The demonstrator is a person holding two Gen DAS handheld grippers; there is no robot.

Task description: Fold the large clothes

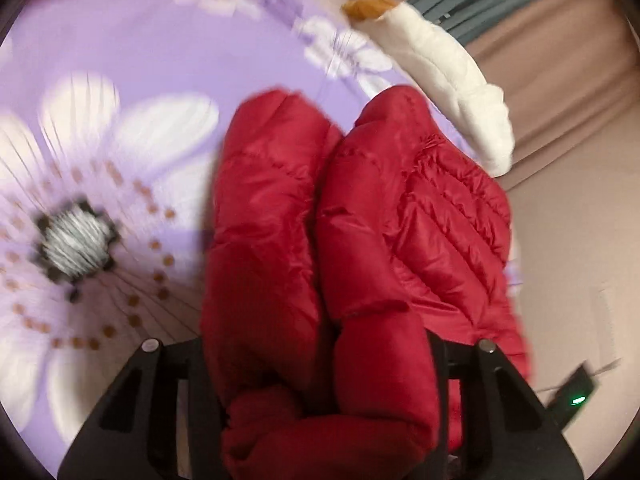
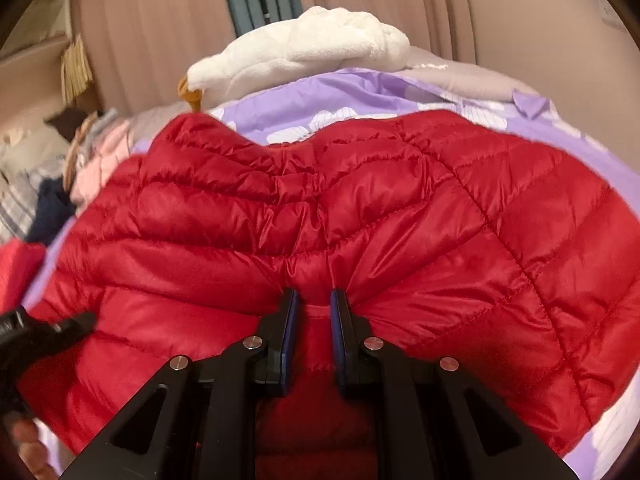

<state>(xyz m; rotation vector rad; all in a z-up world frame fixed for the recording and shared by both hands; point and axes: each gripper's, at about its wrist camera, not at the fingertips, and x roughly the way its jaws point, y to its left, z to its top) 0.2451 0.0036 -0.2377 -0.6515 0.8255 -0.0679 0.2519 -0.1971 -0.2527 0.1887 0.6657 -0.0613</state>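
Note:
A red quilted puffer jacket (image 2: 360, 208) lies on a purple bedspread with white flowers (image 2: 360, 92). My right gripper (image 2: 314, 300) is shut on a bunched fold of the jacket near its middle seam. In the left wrist view, thick folds of the same jacket (image 1: 320, 240) hang bunched between my left gripper's arms (image 1: 320, 360); the fingertips are buried in the fabric. The left gripper also shows at the left edge of the right wrist view (image 2: 72, 324), against the jacket's edge.
A white plush toy with an orange beak (image 2: 304, 52) lies at the far side of the bed; it also shows in the left wrist view (image 1: 448, 80). Beige curtains (image 2: 400, 4) hang behind. A pile of other clothes (image 2: 48, 184) sits at the left.

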